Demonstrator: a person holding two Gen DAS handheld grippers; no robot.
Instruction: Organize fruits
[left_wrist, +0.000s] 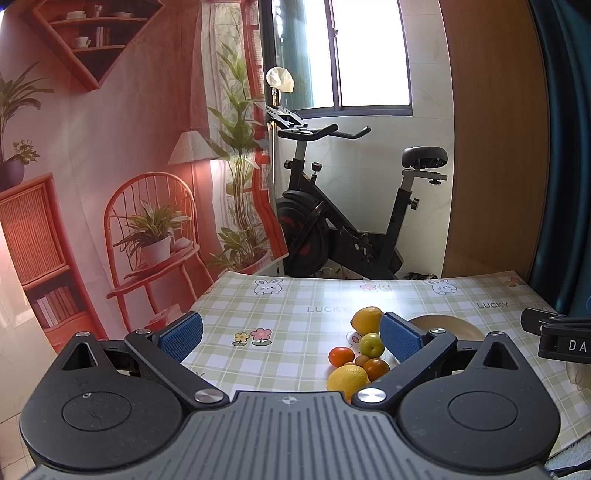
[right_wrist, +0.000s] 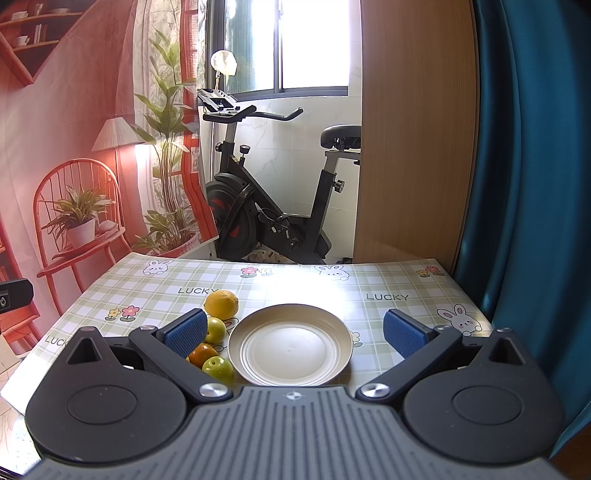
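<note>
A cluster of fruit lies on the checked tablecloth (left_wrist: 280, 354): a far lemon (left_wrist: 366, 319), a green fruit (left_wrist: 371, 344), an orange one (left_wrist: 342, 356), a darker orange one (left_wrist: 376, 368) and a near lemon (left_wrist: 347, 379). My left gripper (left_wrist: 291, 338) is open and empty above the table, left of the fruit. In the right wrist view a cream plate (right_wrist: 290, 345) sits empty between the fingers of my right gripper (right_wrist: 295, 334), which is open and empty. The lemon (right_wrist: 221, 304), two green fruits (right_wrist: 215, 329) (right_wrist: 218, 368) and an orange one (right_wrist: 202, 353) lie left of the plate.
The plate's rim (left_wrist: 448, 325) shows behind my left gripper's right finger. The right gripper's body (left_wrist: 561, 332) is at the right edge. An exercise bike (right_wrist: 273, 206) stands beyond the table's far edge, a wooden panel (right_wrist: 413, 129) and teal curtain (right_wrist: 532, 147) to the right.
</note>
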